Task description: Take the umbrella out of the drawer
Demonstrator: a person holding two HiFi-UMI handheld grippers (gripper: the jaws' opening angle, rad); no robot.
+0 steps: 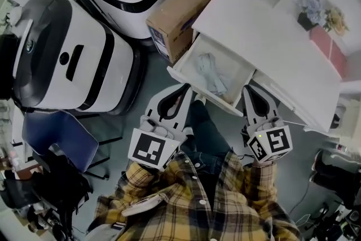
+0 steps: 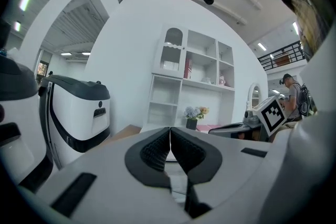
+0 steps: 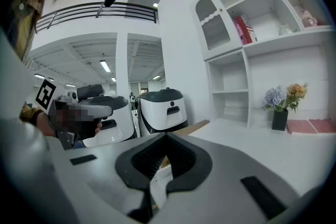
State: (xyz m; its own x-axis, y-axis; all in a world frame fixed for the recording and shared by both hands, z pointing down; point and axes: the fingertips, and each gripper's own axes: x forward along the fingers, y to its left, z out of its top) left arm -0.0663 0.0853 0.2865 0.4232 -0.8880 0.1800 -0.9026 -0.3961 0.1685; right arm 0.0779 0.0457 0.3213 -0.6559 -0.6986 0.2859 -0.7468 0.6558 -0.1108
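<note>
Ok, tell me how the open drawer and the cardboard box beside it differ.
The drawer is white; the cardboard box is brown. The drawer is pulled open, with the pale folded umbrella lying inside; the box looks shut, contents unseen. Both are rectangular, at the same end of the desk.

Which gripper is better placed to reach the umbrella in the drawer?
Probably the left gripper: its tips are at the front of the drawer, facing the umbrella. The right gripper sits beside its side wall. Both are shut and must open.
</note>
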